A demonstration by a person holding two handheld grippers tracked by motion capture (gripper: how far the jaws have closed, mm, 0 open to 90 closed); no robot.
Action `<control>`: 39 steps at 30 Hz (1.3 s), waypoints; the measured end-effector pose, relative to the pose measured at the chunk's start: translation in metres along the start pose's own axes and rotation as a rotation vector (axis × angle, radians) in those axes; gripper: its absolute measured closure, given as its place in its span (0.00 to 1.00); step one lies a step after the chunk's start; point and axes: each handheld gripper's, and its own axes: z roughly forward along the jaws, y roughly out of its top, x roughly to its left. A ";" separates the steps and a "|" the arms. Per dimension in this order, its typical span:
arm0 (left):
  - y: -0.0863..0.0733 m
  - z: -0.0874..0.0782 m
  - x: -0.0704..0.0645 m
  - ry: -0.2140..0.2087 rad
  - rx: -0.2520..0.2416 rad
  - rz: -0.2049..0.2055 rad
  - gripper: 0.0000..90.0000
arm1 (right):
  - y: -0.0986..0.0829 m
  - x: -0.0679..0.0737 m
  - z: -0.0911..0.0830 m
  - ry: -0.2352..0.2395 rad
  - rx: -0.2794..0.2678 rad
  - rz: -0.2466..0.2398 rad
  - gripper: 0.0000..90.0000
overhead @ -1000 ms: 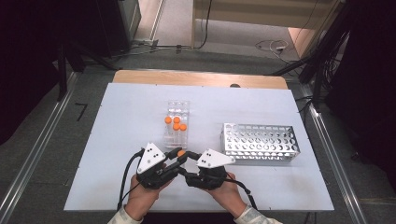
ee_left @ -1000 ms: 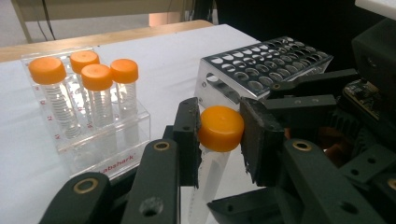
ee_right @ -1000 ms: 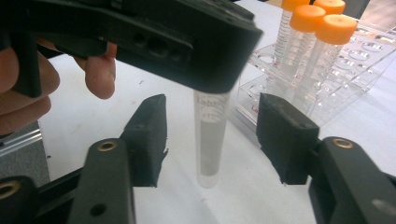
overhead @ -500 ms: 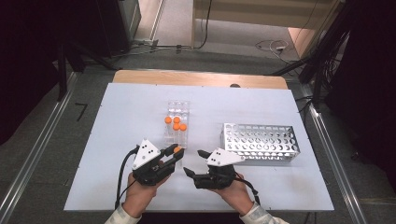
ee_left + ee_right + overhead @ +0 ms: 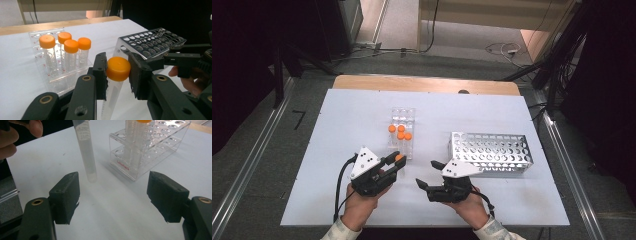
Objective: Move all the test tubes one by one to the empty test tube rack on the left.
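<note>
My left gripper (image 5: pixel 117 72) (image 5: pixel 398 161) is shut on the orange cap of a clear tube (image 5: pixel 117 68) (image 5: pixel 399 158), which hangs upright above the table. In the right gripper view that tube (image 5: pixel 86 147) ends just above the white surface. My right gripper (image 5: pixel 113 195) (image 5: pixel 426 175) stands open beside it, nothing between its jaws. A clear plastic rack (image 5: pixel 402 131) (image 5: pixel 51 60) (image 5: pixel 147 147) behind holds several orange-capped tubes (image 5: pixel 400 132) (image 5: pixel 66 47). A perforated metal rack (image 5: pixel 489 152) (image 5: pixel 152 41) lies to the right.
The white table top (image 5: pixel 337 125) ends in a wooden strip (image 5: pixel 422 84) at the far side. Metal rails (image 5: pixel 247 170) run along the floor on both sides. A black cable (image 5: pixel 341 180) trails from my left gripper.
The two grippers have moved apart: the right one drew back to the right and let go with open jaws, while the left one keeps the tube.
</note>
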 end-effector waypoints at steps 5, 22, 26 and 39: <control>0.001 0.000 0.002 0.004 -0.006 -0.006 0.76 | -0.001 -0.001 -0.002 -0.002 -0.002 0.002 0.28; 0.009 -0.005 0.011 0.031 -0.031 -0.019 0.76 | -0.006 -0.005 -0.011 -0.024 -0.006 0.004 0.28; 0.011 -0.006 0.014 0.040 -0.040 -0.025 0.76 | -0.006 -0.006 -0.012 -0.026 -0.007 0.006 0.28; 0.017 -0.008 0.018 0.046 -0.053 -0.026 0.76 | -0.008 -0.008 -0.016 -0.034 -0.009 0.011 0.28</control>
